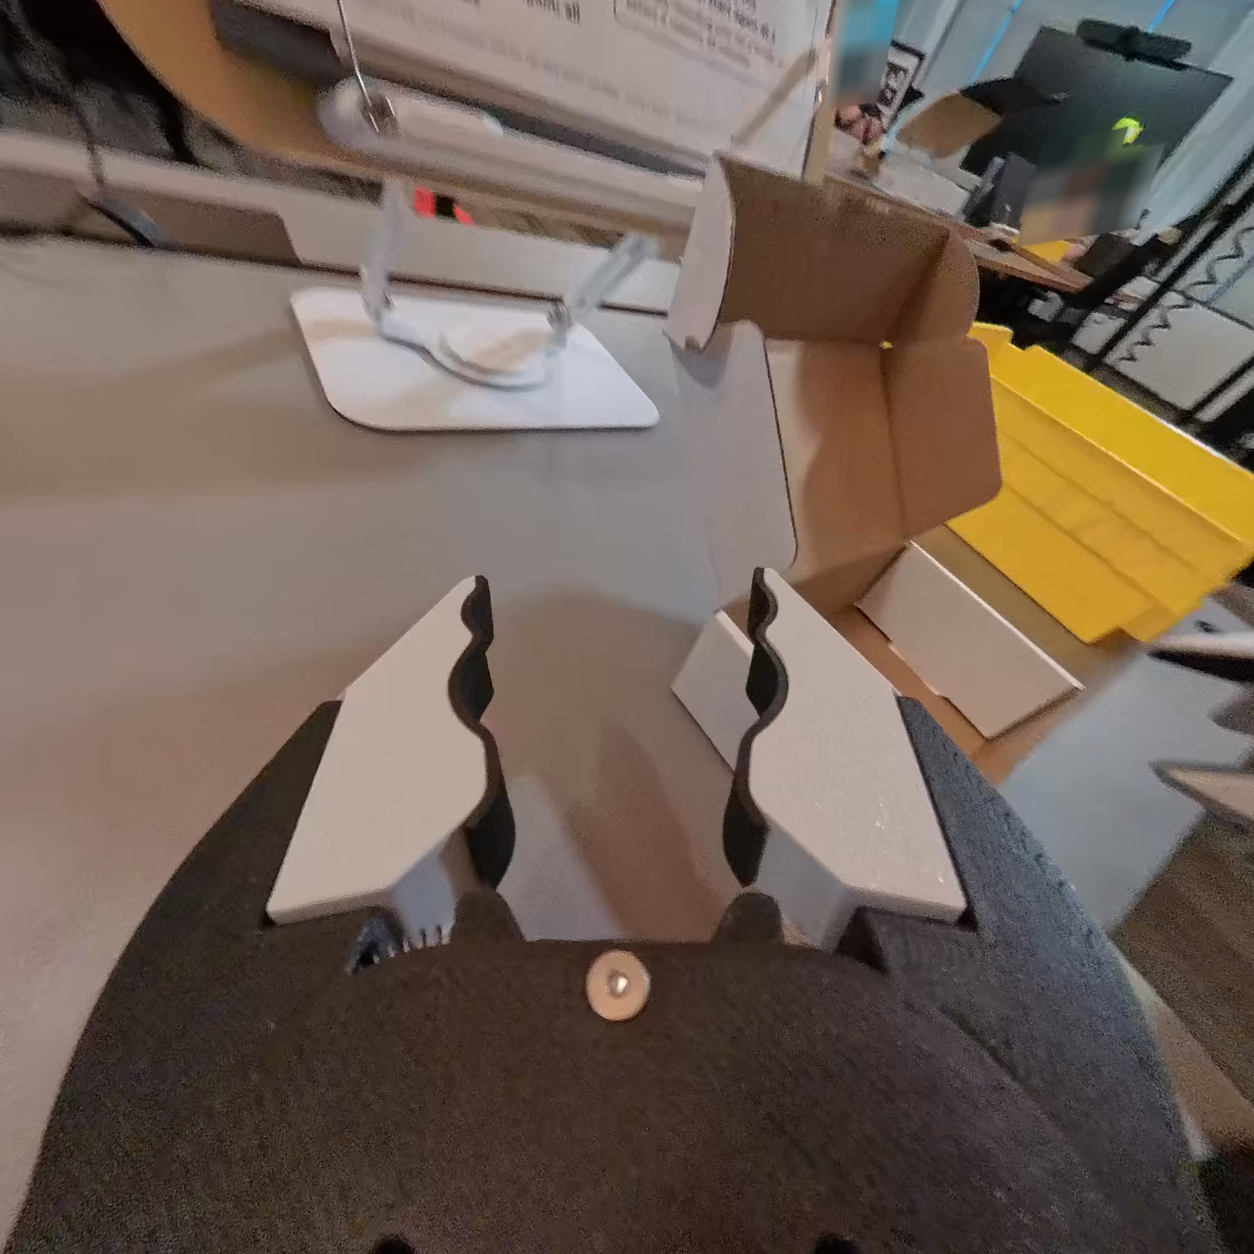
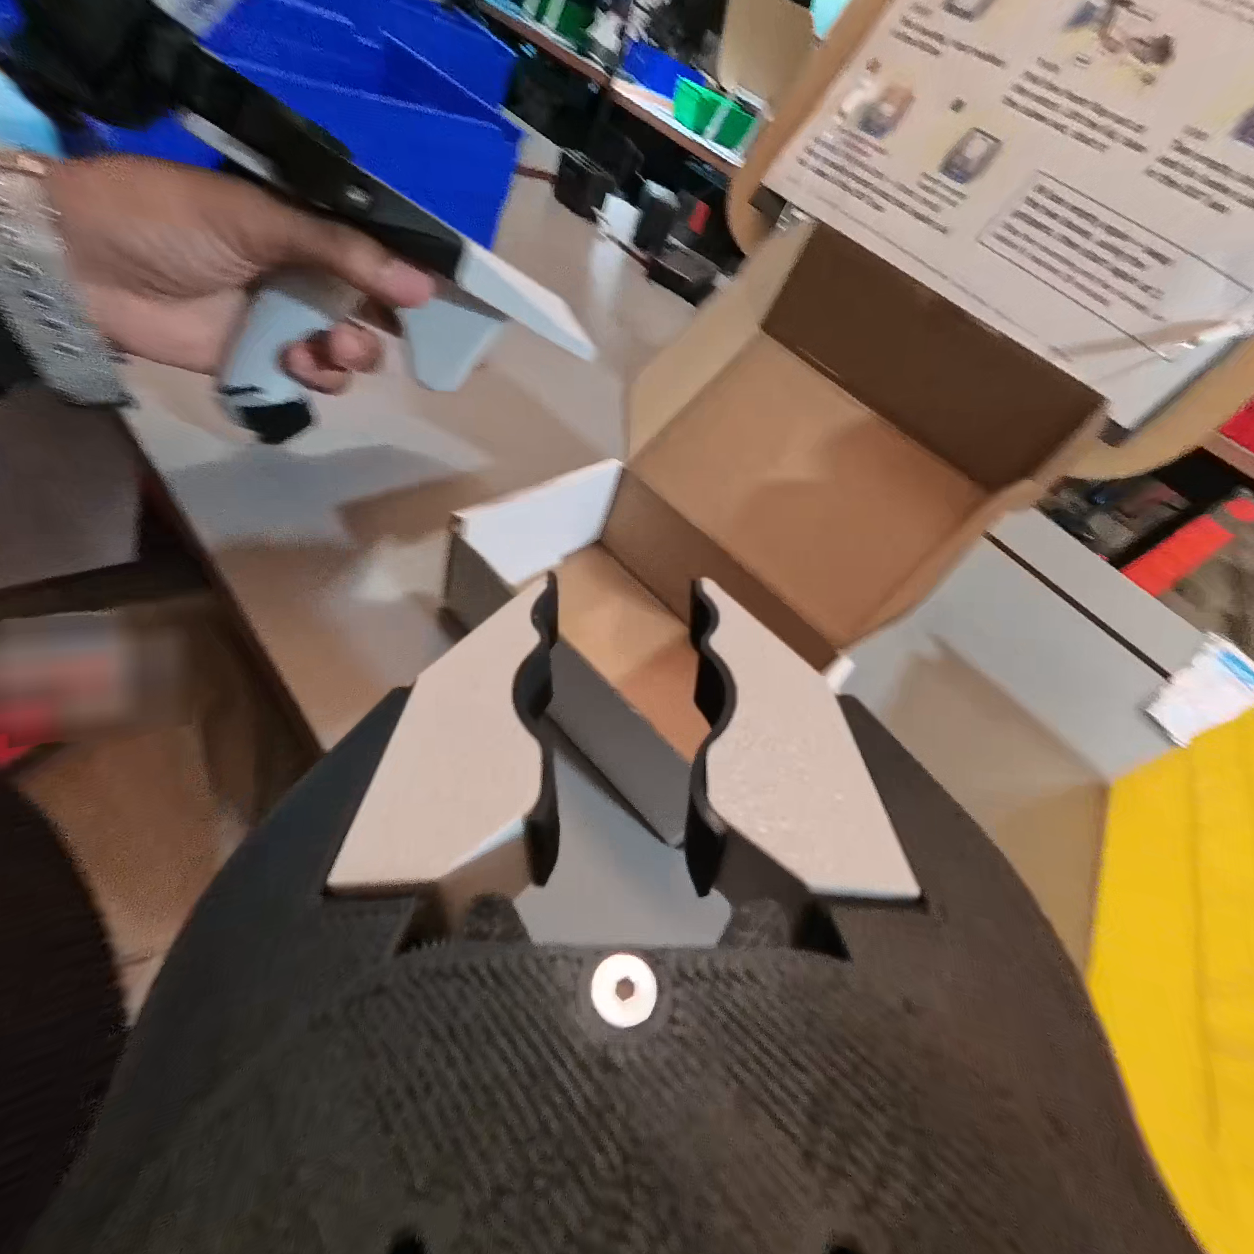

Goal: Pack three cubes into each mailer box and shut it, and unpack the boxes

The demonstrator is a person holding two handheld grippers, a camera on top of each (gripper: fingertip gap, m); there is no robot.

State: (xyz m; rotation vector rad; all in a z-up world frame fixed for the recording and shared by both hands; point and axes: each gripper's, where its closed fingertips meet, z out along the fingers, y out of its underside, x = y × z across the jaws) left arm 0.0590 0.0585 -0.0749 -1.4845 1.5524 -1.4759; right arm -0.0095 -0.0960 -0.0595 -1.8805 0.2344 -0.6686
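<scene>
Both grippers, left [image 1: 621, 590] and right [image 2: 624, 590], hang released above the open box [image 2: 801, 495] at centre frame; light, stiff cardboard, best gripped by its lid edge.

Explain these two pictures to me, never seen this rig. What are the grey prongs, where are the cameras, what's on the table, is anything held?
There is no robot arm. A person holds a two-finger tool in each hand, and each tool carries a wide-angle camera looking forward along its fingers. The grey prongs with wavy black pads are those fingers.

The left wrist view shows the left gripper, open and empty above the grey table. The right wrist view shows the right gripper, also open and empty, hovering at the mailer box. Upper left in that view, the person's hand holds the left tool.

The box is white outside, brown inside, with its lid raised. What shows of its inside holds no cubes. Also in view: a white stand carrying a printed board, and a yellow bin beside the table.
</scene>
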